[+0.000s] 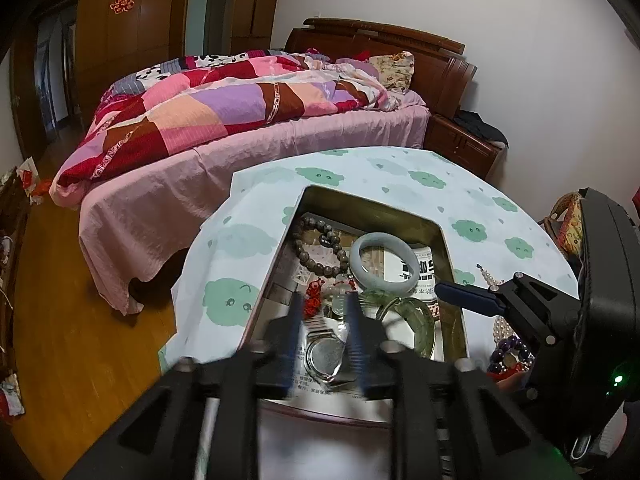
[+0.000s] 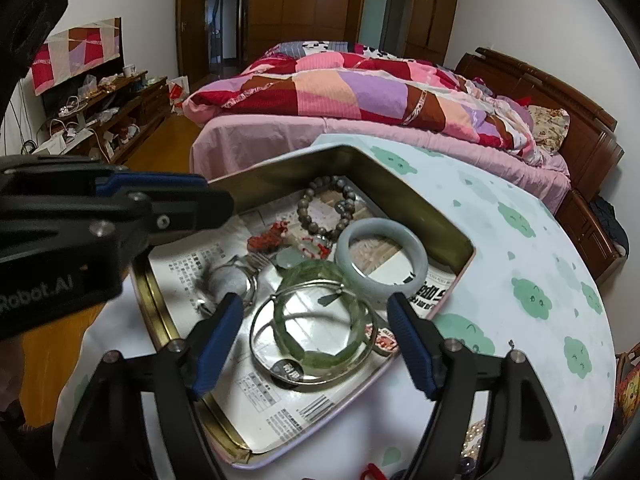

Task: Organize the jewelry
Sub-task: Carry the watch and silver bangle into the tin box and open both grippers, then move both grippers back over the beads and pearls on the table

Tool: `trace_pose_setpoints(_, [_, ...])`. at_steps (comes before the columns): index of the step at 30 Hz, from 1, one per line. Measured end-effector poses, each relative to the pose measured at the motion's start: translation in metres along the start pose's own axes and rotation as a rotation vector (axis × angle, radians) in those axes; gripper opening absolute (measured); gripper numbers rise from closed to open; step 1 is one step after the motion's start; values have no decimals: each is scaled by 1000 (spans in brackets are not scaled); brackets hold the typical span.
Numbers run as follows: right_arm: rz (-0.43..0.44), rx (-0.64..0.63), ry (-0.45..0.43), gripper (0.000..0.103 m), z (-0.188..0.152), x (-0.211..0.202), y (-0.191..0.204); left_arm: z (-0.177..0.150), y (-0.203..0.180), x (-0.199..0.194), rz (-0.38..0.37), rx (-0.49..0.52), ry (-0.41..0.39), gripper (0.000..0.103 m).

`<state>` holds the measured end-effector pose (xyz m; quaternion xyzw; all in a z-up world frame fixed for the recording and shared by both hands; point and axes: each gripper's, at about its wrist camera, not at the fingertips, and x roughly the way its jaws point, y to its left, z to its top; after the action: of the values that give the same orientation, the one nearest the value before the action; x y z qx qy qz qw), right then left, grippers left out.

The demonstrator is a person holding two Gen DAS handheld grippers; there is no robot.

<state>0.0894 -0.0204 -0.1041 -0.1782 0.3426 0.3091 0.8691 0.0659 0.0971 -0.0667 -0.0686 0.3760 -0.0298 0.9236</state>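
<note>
Jewelry sits in the tin (image 2: 404, 184); the green bangle (image 2: 324, 316) is at 6 o'clock. Right gripper (image 2: 316, 336) gapes wide; left gripper (image 1: 324, 344) is partly apart, holding nothing.

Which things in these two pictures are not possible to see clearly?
- Left wrist view: the left gripper is motion-blurred, so its contact with the watch is unclear.
- Left wrist view: the pearls and purple beads are partly behind the right gripper.
- Right wrist view: print on the newspaper is too small.
</note>
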Motion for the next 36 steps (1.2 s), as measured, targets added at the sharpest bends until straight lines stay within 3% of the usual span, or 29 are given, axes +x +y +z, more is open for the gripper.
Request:
trace_pose_setpoints(1, [0,0,-1,79,0,0,1,0,0,-2,6,-2,-12,51])
trace_pose_setpoints(3, [-1,0,-2,79,-1,0,1,1,1,-6,9,-8,-32,55])
trace_pose_setpoints(18, [-11,-1,-2,84,0,-3,0,4,2,-6,30,-12,-31,56])
trace_pose_setpoints(28, [-14,1,-4,88,2,-6,-2,5,2,-10,39,-32,-49,66])
trace_pose_setpoints(36, [-6,38,-34,88,-3,-34,-23,4,-8,-18,42,-28,-66,66])
